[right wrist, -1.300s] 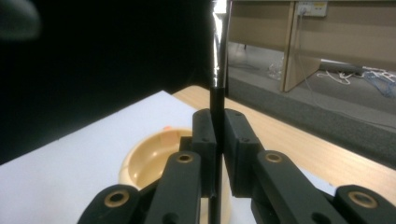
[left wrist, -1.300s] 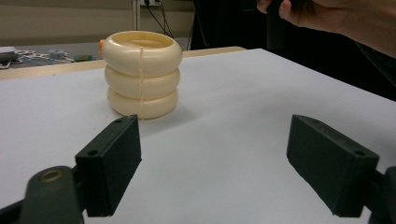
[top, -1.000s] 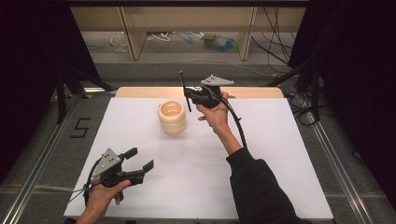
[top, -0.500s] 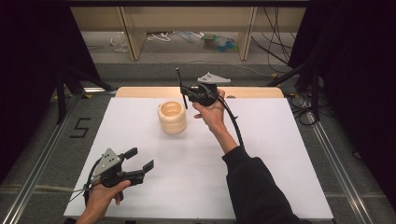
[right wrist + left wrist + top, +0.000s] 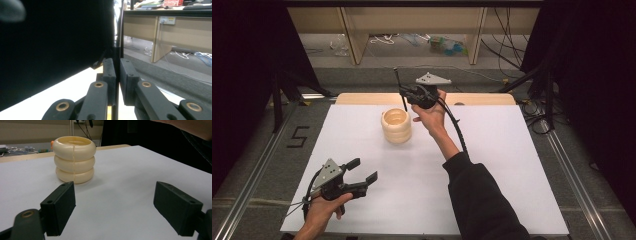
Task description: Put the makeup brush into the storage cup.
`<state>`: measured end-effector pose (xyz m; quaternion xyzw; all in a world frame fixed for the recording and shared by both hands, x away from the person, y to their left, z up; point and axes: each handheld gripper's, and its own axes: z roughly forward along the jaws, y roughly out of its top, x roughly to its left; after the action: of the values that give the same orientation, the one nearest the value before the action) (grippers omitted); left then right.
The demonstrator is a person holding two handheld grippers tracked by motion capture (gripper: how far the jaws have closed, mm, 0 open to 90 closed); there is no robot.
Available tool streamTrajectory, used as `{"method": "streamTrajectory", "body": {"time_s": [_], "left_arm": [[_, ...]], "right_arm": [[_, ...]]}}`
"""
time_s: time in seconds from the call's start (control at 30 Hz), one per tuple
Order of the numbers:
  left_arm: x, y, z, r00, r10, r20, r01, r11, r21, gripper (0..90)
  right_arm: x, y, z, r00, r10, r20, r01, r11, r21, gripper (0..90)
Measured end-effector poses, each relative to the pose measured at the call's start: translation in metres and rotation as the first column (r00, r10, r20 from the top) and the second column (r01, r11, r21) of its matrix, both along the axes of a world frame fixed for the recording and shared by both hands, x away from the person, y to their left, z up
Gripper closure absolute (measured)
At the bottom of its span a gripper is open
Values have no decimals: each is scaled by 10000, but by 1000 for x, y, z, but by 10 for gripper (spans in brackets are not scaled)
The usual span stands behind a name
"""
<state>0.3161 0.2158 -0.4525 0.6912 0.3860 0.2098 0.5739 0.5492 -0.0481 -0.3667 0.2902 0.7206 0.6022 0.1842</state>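
Right, my R gripper (image 5: 404,95) clamps thin black rod (image 5: 398,82) upright, just behind cream ringed cup (image 5: 396,126) at mid-table. L gripper (image 5: 362,172) idle, jaws apart, near front edge. Next, I judge: centre rod over cup mouth, lower in.

Cream ribbed cup (image 5: 396,126), thin black rod (image 5: 398,88), white table (image 5: 502,165)

Your right tongs (image 5: 404,96) hang above the counter's (image 5: 492,165) far edge, clamped on a thin black rod (image 5: 398,80) standing upright, just right of the cream ringed holder (image 5: 396,126). Your left tongs (image 5: 362,172) rest near the front-left corner, spread wide, empty.
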Motion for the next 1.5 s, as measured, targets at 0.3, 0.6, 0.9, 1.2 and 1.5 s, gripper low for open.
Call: {"method": "streamTrajectory", "body": {"time_s": [0.3,0.6,0.9,1.2,1.5], "left_arm": [[0,0,0,10000,36,-29,-36,10000,-35,176],[0,0,0,10000,35,-20,-36,10000,-62,177],[0,0,0,10000,29,-14,-29,10000,-36,178],[0,1,0,10000,13,-11,-13,10000,-44,178],[-1,1,0,10000,10,8,-10,10000,-5,179]], "right_arm": [[2,14,-9,9999,125,-91,-124,9999,65,841],[4,14,-14,9995,130,-294,-127,9999,97,841],[4,20,-20,9996,226,-145,-227,9997,-103,841],[4,24,-29,9989,362,-288,-371,9989,-293,841],[4,29,-37,9977,527,-415,-542,9979,-348,841]]}}
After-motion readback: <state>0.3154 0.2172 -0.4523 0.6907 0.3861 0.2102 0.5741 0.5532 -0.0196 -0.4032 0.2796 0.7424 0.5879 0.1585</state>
